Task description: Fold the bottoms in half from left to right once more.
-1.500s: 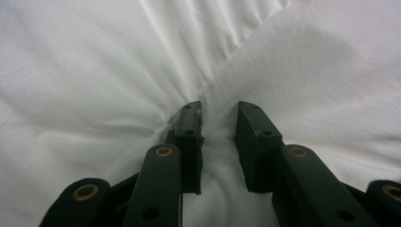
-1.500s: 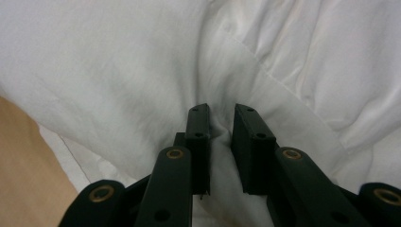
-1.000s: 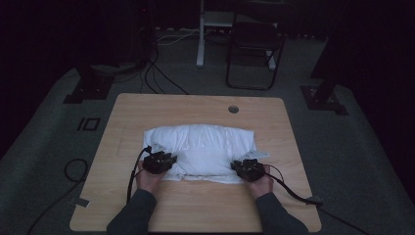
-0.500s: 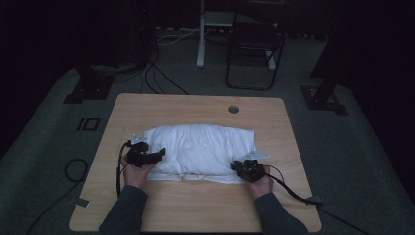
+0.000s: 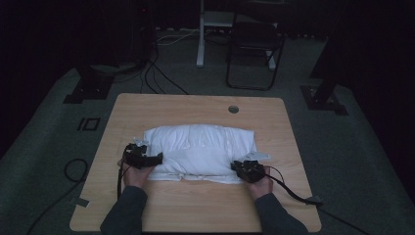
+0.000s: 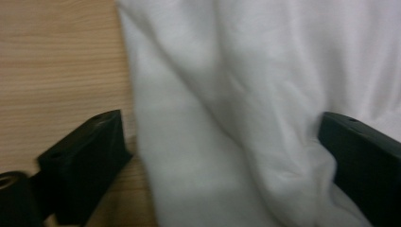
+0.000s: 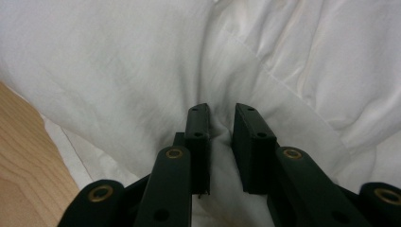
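Observation:
A white garment (image 5: 200,147) lies bunched in a broad heap in the middle of the wooden table (image 5: 195,110). My left gripper (image 5: 155,159) is at its left end, pointing right into the cloth. Its jaws have just been opening and now stand wide apart, with loose white cloth (image 6: 227,94) lying between them and no pad pressing on it; in its own view the left gripper (image 6: 220,123) straddles the cloth's edge. My right gripper (image 5: 240,166) sits at the garment's near right corner. In its own view the right gripper (image 7: 222,111) pinches a fold of the white cloth (image 7: 118,61).
A round cable hole (image 5: 233,109) is in the table's far side. The right gripper's cable (image 5: 293,193) trails to the table's right edge. A dark chair (image 5: 254,49) and stand bases stand on the floor beyond; cables (image 5: 73,169) lie at the left.
My left hand has slid left along the garment's near edge to its left end, and its jaws have opened and let go of the cloth. The right hand has kept still.

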{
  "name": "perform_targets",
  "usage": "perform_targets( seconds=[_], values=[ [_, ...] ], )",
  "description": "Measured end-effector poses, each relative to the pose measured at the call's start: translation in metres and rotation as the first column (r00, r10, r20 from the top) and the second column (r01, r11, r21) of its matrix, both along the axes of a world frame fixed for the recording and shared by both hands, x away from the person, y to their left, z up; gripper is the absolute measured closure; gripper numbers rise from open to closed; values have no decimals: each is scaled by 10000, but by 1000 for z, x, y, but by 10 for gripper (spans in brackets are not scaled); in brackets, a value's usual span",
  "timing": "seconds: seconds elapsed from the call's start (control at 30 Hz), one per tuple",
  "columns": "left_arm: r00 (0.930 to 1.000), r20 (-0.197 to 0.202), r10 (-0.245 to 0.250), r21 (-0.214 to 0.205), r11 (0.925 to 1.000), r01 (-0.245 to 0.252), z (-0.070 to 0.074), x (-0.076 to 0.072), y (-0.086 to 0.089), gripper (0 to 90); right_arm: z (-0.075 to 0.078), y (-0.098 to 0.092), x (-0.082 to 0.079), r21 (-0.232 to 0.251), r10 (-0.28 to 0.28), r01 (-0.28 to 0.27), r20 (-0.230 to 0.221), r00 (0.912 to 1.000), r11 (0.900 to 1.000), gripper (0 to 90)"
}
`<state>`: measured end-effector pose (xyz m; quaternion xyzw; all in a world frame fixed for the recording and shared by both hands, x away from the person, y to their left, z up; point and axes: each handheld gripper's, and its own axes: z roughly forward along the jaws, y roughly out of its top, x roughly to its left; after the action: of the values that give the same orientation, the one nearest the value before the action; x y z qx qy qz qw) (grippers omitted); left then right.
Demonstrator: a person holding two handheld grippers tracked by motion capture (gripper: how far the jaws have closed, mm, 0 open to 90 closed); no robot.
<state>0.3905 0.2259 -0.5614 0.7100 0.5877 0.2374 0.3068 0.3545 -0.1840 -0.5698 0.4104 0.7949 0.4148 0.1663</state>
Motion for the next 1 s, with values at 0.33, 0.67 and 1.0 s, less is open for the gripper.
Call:
perform_targets(
  seconds=[0.33,0.67,1.0],
  values=[
    [9859,-263,-1651,-1491,9759,1594,8,-1,7,544,1,0,-1,66,-6,6,-61,10000,10000,733],
    [9827,246,-1837,-2343,9546,1843,20,-3,14,834,53,8,-1,665,143,-208,978,9951,9976,523],
    [9718,1310,-1958,-2702,9361,2251,62,-7,15,844,51,85,27,-581,1305,-1264,731,9887,9903,480]
  ],
)
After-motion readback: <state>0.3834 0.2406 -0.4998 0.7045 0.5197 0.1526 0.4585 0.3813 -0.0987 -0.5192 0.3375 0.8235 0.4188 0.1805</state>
